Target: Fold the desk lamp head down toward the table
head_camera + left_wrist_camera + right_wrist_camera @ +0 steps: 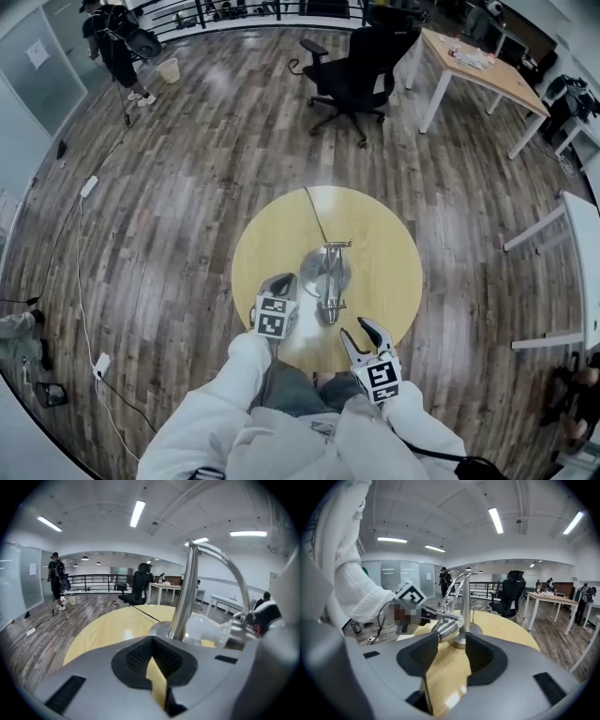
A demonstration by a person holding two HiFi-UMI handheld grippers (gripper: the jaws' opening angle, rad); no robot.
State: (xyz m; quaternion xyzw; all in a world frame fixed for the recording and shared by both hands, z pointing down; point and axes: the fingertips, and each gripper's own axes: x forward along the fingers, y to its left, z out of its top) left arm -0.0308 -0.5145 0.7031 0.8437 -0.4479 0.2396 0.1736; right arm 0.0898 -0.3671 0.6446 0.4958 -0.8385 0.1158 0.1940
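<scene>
A chrome desk lamp stands with its round base (323, 272) mid-way on a round wooden table (394, 272). Its head (330, 309) hangs low on the near side, with the white bulb (204, 627) close to the tabletop beside the upright stem (187, 592). My left gripper (281, 284) is just left of the base, its jaws together with nothing between them (152, 656). My right gripper (361, 335) hovers at the table's near edge, right of the head. It is open, and the lamp head (446, 629) and stem (467, 606) show just beyond its tips (452, 651).
The lamp's black cord (314, 216) runs across the table to its far edge. A black office chair (361, 70) and a wooden desk (478, 70) stand beyond, a white table (581, 244) at right. A person (117, 42) stands far left; cables (84, 281) trail on the floor.
</scene>
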